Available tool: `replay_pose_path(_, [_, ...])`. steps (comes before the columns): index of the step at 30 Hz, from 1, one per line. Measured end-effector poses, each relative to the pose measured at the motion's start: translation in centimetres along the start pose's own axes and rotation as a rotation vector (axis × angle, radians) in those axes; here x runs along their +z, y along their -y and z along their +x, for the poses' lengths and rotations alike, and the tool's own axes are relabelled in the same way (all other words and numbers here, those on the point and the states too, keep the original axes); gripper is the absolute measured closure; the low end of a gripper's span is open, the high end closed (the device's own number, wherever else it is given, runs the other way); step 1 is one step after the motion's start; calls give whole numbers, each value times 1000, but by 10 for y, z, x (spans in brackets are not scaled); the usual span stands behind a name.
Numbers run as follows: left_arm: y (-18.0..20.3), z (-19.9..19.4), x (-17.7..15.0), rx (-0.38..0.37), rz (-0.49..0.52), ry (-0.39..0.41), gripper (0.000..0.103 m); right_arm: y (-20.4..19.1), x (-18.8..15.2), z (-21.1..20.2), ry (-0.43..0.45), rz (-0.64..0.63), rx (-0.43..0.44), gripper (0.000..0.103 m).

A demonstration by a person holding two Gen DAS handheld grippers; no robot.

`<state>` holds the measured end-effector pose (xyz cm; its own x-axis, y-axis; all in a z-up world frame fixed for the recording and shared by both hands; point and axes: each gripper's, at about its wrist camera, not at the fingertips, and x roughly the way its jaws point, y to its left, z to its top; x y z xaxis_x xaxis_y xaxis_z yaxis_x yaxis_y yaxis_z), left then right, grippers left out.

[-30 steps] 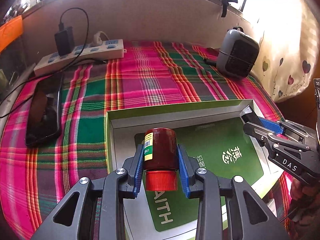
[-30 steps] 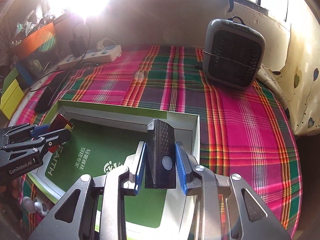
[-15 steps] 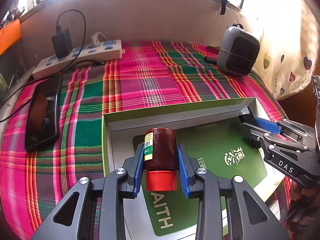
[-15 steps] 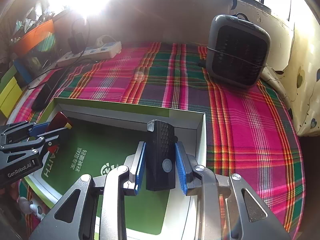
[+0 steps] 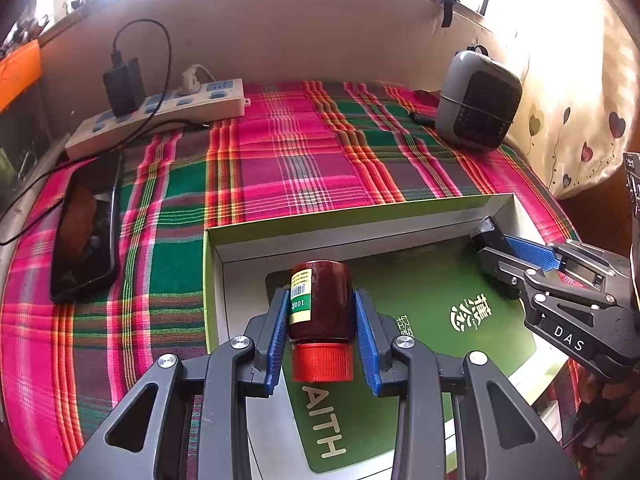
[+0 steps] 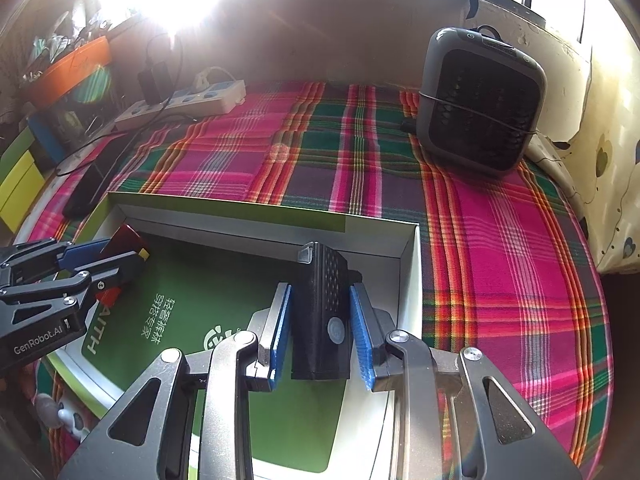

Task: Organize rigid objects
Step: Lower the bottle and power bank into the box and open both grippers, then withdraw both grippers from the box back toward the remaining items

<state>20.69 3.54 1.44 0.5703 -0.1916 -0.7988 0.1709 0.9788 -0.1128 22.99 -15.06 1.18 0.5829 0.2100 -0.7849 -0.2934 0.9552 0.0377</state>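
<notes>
My left gripper is shut on a dark red bottle with a red cap, held over the left part of an open box with a green bottom. My right gripper is shut on a black rectangular device with a round button, held at the box's right end near its far wall. The right gripper also shows in the left wrist view, and the left gripper with the bottle shows in the right wrist view.
The box lies on a plaid cloth. A grey mini heater stands at the back right, a power strip with a charger at the back left, and a black phone at the left.
Both grippers have moved slightly forward over the box with their objects still held. Nothing was let go.
</notes>
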Motion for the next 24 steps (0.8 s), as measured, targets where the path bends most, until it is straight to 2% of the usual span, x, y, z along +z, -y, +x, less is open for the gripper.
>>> replay_pose_path(2, [0,0,0,-1,-1,0,69,1,0,0,2,5,7,72])
replay_pose_path(5, [1,-2,0,-7,-2,-1,62,2,0,-3,16,15,25,65])
replay_pose_path(7, [1,-3,0,-17,-6,0,59,2,0,-6,23,20,37,55])
replay_pose_path(8, [2,-4,-1,-18,-7,0,58,2,0,-7,27,20,40,53])
replay_pose_path(15, [3,-15,-5,-16,-11,20,51,2,-4,-16,52,32,51,53])
replay_pose_path(24, [0,-42,-15,-13,-34,61,51,2,-10,-39,93,49,68,53])
